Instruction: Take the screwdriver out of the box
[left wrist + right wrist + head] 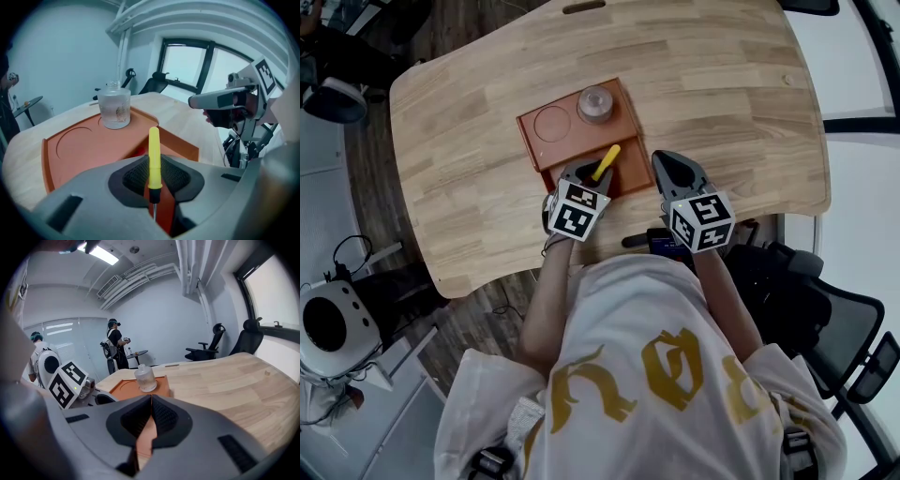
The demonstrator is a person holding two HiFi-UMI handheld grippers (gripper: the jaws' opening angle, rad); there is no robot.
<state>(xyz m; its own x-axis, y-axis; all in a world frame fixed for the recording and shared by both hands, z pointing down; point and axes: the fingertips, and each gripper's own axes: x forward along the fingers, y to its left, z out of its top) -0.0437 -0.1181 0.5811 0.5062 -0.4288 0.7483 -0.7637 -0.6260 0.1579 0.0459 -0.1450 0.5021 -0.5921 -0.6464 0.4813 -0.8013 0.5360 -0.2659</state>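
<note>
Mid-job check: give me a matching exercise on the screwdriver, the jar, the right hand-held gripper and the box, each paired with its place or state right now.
Things:
1. screwdriver
2. jar
3. right hand-held gripper
4. box

Places or states:
A. lying on the wooden table
B. shut, with nothing in it
C. clamped in the left hand-held gripper
D. standing on the box beside a round recess

Pairs: 1-C, 2-D, 3-B, 4-A
</note>
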